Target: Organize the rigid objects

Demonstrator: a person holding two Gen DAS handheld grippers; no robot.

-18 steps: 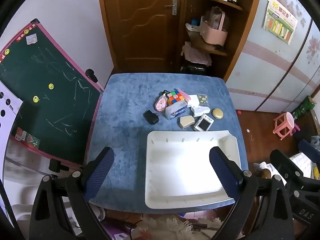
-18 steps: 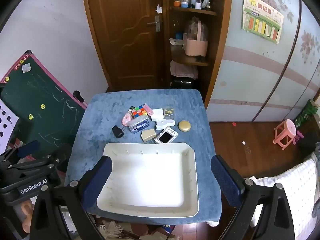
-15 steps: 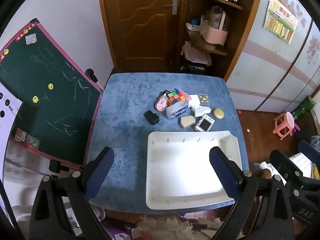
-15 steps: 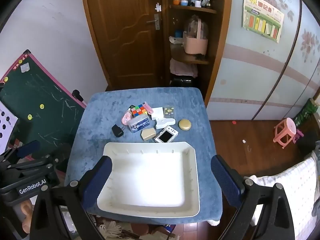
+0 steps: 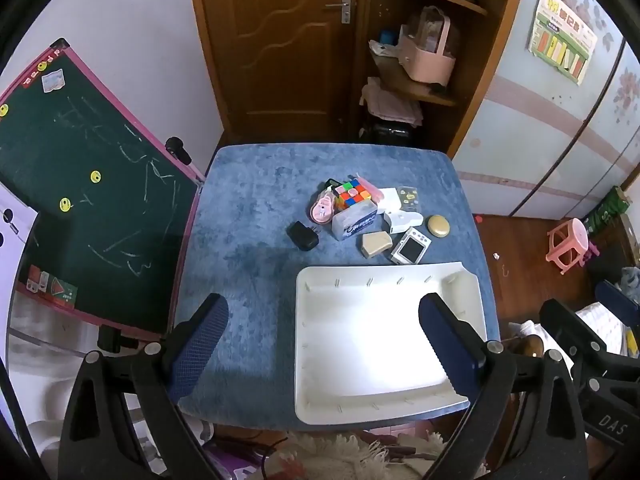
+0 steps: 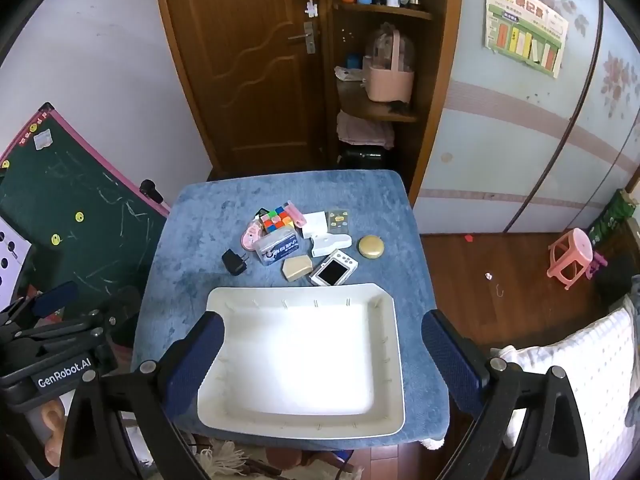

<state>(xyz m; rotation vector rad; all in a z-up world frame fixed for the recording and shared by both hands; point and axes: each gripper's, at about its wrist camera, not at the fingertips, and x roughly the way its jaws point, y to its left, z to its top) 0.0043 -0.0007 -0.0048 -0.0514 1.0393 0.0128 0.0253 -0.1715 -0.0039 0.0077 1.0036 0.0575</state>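
Note:
A white empty tray (image 5: 384, 408) (image 6: 300, 428) lies on the near part of a blue-covered table (image 5: 256, 208) (image 6: 208, 208). Behind it sits a cluster: a colour cube (image 5: 353, 194) (image 6: 277, 219), a clear box (image 5: 355, 221) (image 6: 278, 246), a black plug (image 5: 303, 235) (image 6: 234, 262), a tan block (image 5: 376, 243) (image 6: 297, 268), a small white camera (image 5: 409, 247) (image 6: 333, 269) and a gold round tin (image 5: 438, 225) (image 6: 371, 246). My left gripper (image 5: 323, 326) and my right gripper (image 6: 323, 338) are both open, empty and high above the table's near edge.
A green chalkboard (image 5: 76, 184) (image 6: 80, 220) leans left of the table. A wooden door (image 5: 276, 40) and a shelf with a pink basket (image 5: 426, 60) (image 6: 390, 80) stand behind. A pink stool (image 5: 568, 246) (image 6: 570, 256) is on the floor at right.
Both views have shifted very slightly; the objects on the table have not moved and both grippers stay open.

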